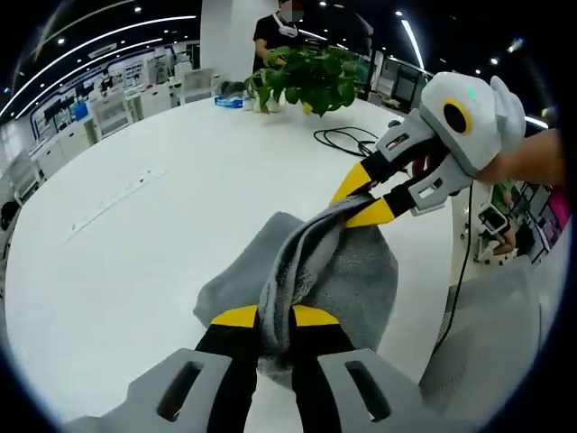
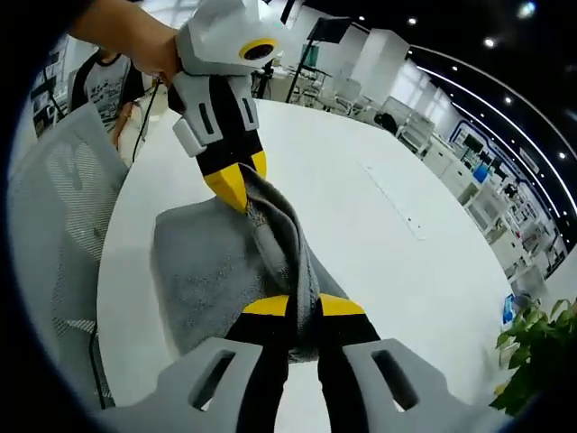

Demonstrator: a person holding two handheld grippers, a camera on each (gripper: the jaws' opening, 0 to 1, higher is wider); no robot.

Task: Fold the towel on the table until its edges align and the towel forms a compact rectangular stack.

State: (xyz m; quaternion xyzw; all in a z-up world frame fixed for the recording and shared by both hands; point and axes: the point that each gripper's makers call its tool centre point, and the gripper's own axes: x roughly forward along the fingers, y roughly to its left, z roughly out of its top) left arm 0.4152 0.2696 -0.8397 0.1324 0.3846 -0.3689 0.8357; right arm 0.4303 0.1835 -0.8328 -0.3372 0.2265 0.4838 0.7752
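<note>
1. Gripping a bunched ridge of cloth, the left gripper (image 1: 275,317) rises from 6 o'clock in the left gripper view, its yellow-tipped black jaws clenched on a thick fold of the grey towel (image 1: 356,271).
2. Soft, fleecy and rumpled, the towel lies partly spread on the smooth white table (image 1: 162,207), while a rope-like fold of it is drawn up between the two tools.
3. At 2 o'clock in that view, the right gripper (image 1: 361,200) pinches the far end of the same fold; its rounded white housing is held by a person's hand (image 1: 532,158).
4. In the right gripper view, the right gripper (image 2: 304,307) stands at 6 o'clock, jaws closed on the towel (image 2: 207,271), whose nap looks coarse and looped.
5. At 11 o'clock there, the left gripper (image 2: 239,185) points downward with its yellow tips clamped on the cloth's other end, a hand (image 2: 135,41) grasping its white body.
6. A leafy green potted plant (image 1: 306,79) stands at 12 o'clock on the table's far edge in the left gripper view, with a black cable (image 1: 347,140) coiled just beside it.
7. A grey mesh chair (image 2: 59,234) sits at 9 o'clock in the right gripper view, against the table's curved edge.
</note>
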